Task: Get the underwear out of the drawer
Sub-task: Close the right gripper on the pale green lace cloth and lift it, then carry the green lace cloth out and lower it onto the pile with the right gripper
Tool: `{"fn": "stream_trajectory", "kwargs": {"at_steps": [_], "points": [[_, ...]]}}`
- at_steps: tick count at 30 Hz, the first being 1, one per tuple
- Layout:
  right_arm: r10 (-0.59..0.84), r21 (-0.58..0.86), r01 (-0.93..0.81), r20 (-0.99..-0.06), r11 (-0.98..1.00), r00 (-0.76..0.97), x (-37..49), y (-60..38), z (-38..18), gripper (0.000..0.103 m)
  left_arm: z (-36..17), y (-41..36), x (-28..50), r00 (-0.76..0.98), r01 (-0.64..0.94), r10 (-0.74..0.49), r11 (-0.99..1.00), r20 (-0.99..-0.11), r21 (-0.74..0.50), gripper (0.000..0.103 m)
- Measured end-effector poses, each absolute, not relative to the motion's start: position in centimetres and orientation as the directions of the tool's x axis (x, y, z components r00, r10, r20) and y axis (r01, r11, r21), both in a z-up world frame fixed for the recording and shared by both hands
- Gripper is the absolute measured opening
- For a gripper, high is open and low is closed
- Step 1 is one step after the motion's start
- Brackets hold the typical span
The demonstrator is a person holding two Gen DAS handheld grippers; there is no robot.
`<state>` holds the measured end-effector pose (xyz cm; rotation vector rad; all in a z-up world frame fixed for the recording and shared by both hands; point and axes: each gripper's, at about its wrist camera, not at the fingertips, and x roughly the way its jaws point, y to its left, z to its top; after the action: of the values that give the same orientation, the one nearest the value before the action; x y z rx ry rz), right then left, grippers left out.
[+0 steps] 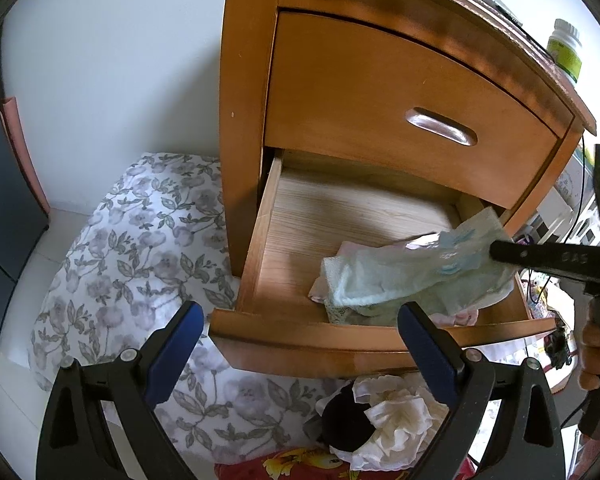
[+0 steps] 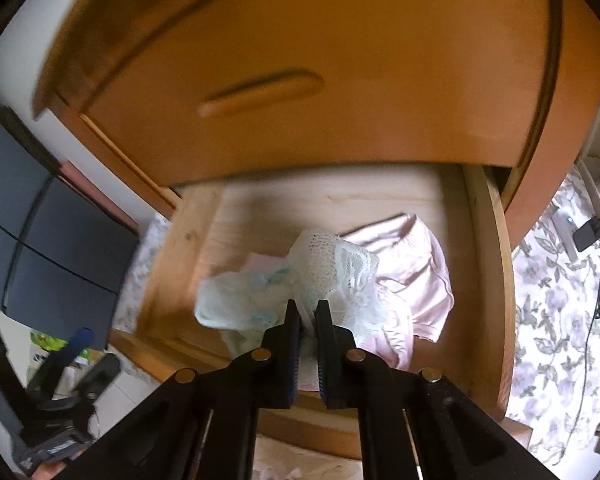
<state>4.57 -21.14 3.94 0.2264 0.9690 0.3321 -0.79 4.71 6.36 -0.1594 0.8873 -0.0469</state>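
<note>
The right gripper [image 2: 308, 314] is pinching the pale green underwear [image 1: 404, 276] between nearly closed jaws, lifting it above the open drawer [image 1: 260, 236] but not clear, while pink garments [image 2: 416, 264] are remaining inside and the left gripper [image 1: 300, 320] is hovering spread wide, empty.

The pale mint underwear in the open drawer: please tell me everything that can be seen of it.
The pale mint underwear is soft thin fabric with small blue prints and a white lace panel. It is crumpled and partly lifted; the right gripper pinches one edge between its fingers. Its lower part still lies over a pink garment inside the open lower drawer, toward its front right. The left gripper is open, apart from it.
</note>
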Motion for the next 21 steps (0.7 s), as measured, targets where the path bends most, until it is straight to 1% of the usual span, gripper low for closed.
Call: {"fn": "stream_trajectory", "kwargs": {"at_steps": [10,21], "points": [[0.415,0.359,-0.225,-0.646,0.906,0.64,0.9,-22.0,9.6,0.008,7.4,4.5,-1.6,0.645,-0.024,-0.104,0.987,-0.757,-0.157,0.098],[0.423,0.351,-0.265,-0.527,0.898,0.737,-3.7,-23.4,14.7,0.008,8.8,4.0,-2.9,0.662,-0.016,-0.1,0.989,-0.743,-0.148,0.098]]}}
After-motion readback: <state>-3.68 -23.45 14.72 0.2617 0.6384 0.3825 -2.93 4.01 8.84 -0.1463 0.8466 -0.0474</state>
